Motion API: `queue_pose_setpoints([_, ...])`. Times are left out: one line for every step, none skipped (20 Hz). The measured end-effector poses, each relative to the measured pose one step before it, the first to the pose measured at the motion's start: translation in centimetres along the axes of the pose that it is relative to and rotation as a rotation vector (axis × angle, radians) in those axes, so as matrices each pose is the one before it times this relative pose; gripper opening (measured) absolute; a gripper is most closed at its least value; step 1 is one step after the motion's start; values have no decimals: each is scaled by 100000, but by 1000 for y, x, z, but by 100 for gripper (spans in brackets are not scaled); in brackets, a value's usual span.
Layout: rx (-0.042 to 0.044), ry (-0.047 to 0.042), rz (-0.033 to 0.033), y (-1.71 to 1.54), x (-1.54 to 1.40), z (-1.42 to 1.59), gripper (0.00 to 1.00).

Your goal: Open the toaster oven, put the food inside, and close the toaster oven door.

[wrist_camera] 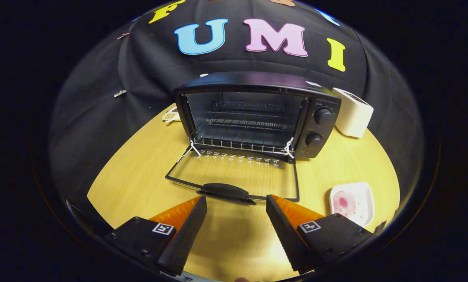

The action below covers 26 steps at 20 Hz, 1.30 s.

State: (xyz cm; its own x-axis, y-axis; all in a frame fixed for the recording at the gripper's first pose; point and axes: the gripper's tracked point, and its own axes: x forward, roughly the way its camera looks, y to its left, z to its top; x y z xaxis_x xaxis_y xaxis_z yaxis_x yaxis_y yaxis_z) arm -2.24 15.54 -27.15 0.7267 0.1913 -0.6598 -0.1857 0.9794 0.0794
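Note:
A black toaster oven stands on the wooden table with its glass door folded down flat toward me. The door's black handle lies just ahead of my fingers. Inside the oven, a wire rack is bare. A pink round piece of food rests on a white square plate to the right of the door, just beyond my right finger. My gripper is open, with nothing between the fingers, a little short of the handle.
A white appliance stands right of the oven against the black cloth wall. A small white dish with something brown sits behind the oven's left side. Two knobs are on the oven's right panel.

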Motion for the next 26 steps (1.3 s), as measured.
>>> queue_pose_setpoints([-851,-1165,553,-874,-836,344,99])
queue_pose_setpoints([-490,-849,360,-1118,-880,375,99])
queue_pose_setpoints([0,-713,349,-1128,-869,270,99])
queue_pose_setpoints([-75,-700,292,-1237,-779,369,99])
queue_pose_setpoints([-93,-585,-332,-1441,-731,300,99])
queue_pose_setpoints([-4,-540,-552,-1485,-575,381,99])
queue_pose_setpoints([334,-618,-495,-1480,-378,234,99])
queue_pose_setpoints([727,-170,-633,-1545,-406,239,99])
queue_pose_setpoints([624,-371,-800,-1555,-350,164,99])
queue_pose_setpoints([427,49,-812,-1644,-208,220,99])
queue_pose_setpoints([376,168,-302,-1375,-95,195,99])
queue_pose_setpoints([390,9,-325,-1484,-76,298,99])
queue_pose_setpoints([905,52,88,-1413,-130,220,99])
queue_pose_setpoints([1294,404,572,-1285,-28,195,99])
queue_pose_setpoints([1279,760,-128,-1502,43,-22,99])
queue_pose_setpoints([1121,665,-576,-1553,48,-2,99])
queue_pose_setpoints([1026,582,-773,-1557,34,-63,99])
queue_pose_setpoints([804,753,-1004,-1537,175,-132,99])
queue_pose_setpoints([377,1019,-942,-1444,228,-246,99])
queue_pose_setpoints([298,1308,-885,-1500,293,-215,99])
queue_pose_setpoints([399,1772,-98,-1224,282,-416,99])
queue_pose_setpoints([507,2031,56,-1133,395,-410,99])
queue_pose_setpoints([759,2022,-323,-1167,282,-391,99])
queue_pose_setpoints([886,2213,-470,-1061,548,-491,99])
queue_pose_setpoints([618,3502,-591,-953,609,-928,99])
queue_pose_setpoints([860,4369,483,-614,681,-1099,99])
